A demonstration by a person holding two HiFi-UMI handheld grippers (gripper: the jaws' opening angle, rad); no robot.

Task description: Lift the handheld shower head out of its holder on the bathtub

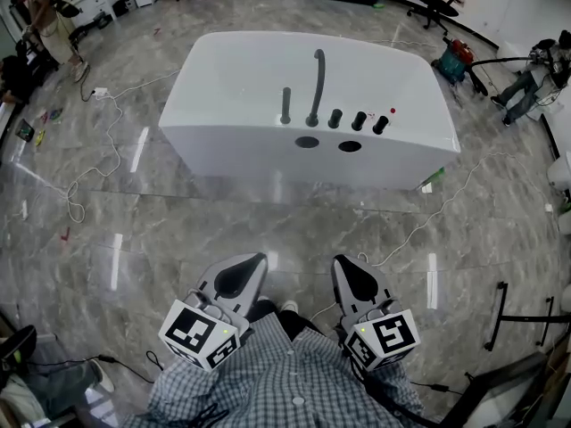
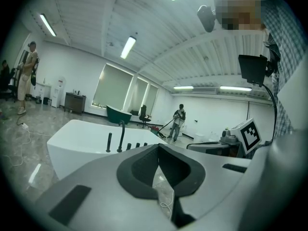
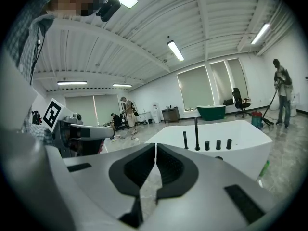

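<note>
The white bathtub (image 1: 268, 141) stands on the marble floor well ahead of me. On its near ledge the black handheld shower head (image 1: 285, 105) stands upright in its holder, left of the tall curved spout (image 1: 316, 87) and three black knobs (image 1: 358, 120). My left gripper (image 1: 253, 260) and right gripper (image 1: 343, 262) are low in the head view, far short of the tub, both shut and empty. The left gripper (image 2: 158, 146) sees the shower head (image 2: 109, 142) ahead to its left. The right gripper (image 3: 156, 146) sees the shower head (image 3: 185, 139) ahead to its right.
White cables (image 1: 89, 163) trail across the floor left of the tub, and another cable (image 1: 419, 230) runs near its right corner. A black stand (image 1: 522, 319) is at the right. People (image 1: 49, 20) work at the room's edges, one (image 3: 281, 93) with a long tool.
</note>
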